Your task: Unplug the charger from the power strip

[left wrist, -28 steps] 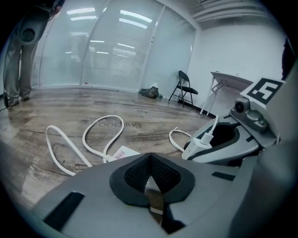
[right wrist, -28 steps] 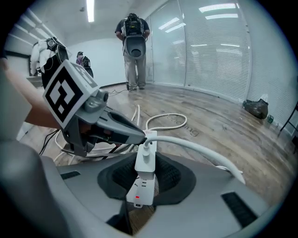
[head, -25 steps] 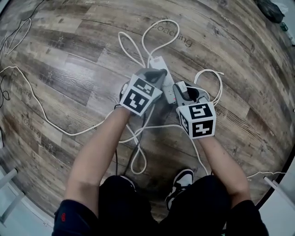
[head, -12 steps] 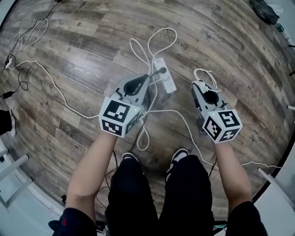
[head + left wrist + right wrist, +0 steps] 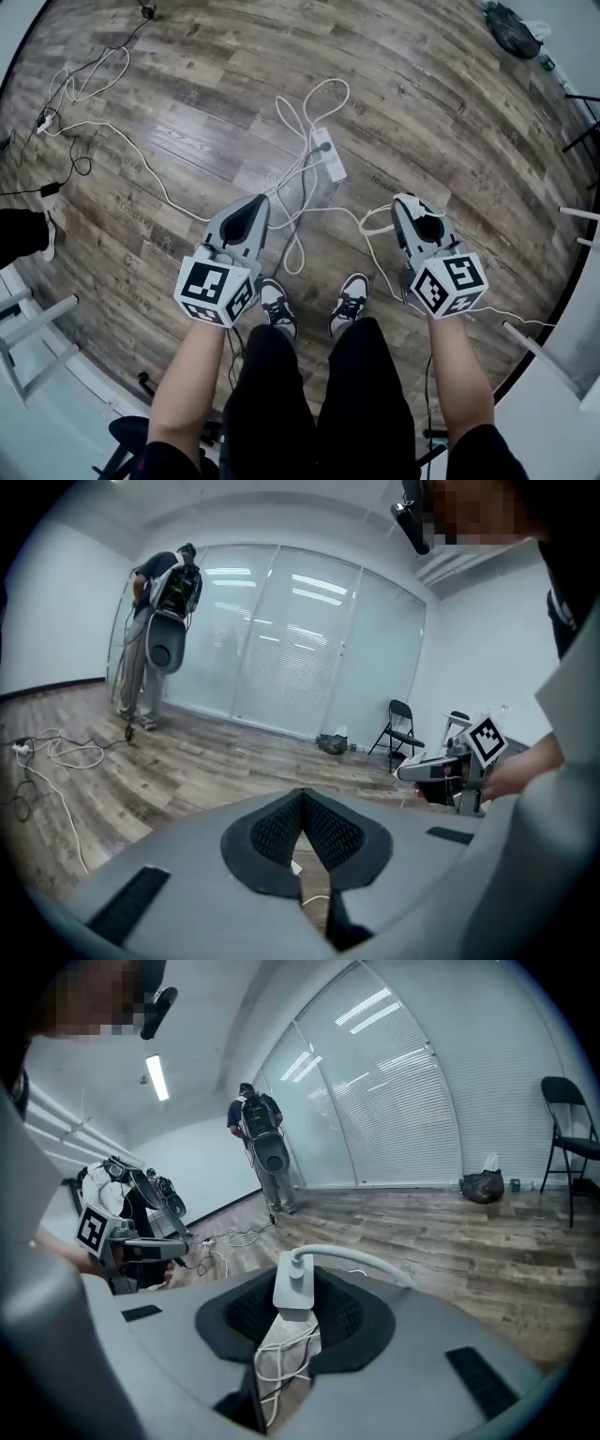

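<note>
The right gripper has its fingers clamped on the charger, held high so its plug stays clear of the power strip on the floor. The left gripper has its fingers pressed together, empty; no bracing seems needed.

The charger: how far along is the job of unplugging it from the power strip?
Done: the charger is out of the power strip, which lies on the floor. In hand: the right gripper clamps the charger; the left gripper is shut, empty. Left: perhaps only putting the charger down.
</note>
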Demonstrator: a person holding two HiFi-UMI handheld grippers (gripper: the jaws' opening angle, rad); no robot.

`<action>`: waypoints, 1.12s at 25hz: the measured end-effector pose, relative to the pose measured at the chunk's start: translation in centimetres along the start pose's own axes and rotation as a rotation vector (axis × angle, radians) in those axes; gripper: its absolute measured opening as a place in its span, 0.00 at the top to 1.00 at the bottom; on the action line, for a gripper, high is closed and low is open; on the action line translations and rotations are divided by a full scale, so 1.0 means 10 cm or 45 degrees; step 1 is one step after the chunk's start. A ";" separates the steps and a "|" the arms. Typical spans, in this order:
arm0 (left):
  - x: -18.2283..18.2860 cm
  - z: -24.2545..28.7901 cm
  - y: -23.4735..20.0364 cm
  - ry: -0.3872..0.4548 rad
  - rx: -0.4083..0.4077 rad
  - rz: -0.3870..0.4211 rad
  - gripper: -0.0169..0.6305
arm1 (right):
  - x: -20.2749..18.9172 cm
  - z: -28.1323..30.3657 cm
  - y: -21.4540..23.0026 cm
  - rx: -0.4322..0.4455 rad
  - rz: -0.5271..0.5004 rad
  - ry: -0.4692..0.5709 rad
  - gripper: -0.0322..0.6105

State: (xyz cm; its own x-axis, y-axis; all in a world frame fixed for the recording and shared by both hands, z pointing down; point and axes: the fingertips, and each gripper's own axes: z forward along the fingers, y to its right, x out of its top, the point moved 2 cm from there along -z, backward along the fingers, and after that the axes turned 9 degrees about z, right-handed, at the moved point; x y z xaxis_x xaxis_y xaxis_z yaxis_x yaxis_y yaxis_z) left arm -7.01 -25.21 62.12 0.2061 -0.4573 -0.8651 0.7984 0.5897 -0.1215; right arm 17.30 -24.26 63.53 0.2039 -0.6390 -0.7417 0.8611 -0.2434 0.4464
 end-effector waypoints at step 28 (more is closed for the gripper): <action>3.59 -3.64 0.98 0.355 0.055 0.092 0.94 | 2.96 -3.41 -3.13 0.096 -0.282 0.472 0.78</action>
State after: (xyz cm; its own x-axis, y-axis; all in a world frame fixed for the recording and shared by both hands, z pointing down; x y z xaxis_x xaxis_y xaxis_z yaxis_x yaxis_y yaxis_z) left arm -12.33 -11.61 12.14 0.1043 -0.2109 -0.9719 0.8120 0.5823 -0.0392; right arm 12.24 -10.70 10.52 0.1834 -0.2634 -0.9471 0.8694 -0.4061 0.2814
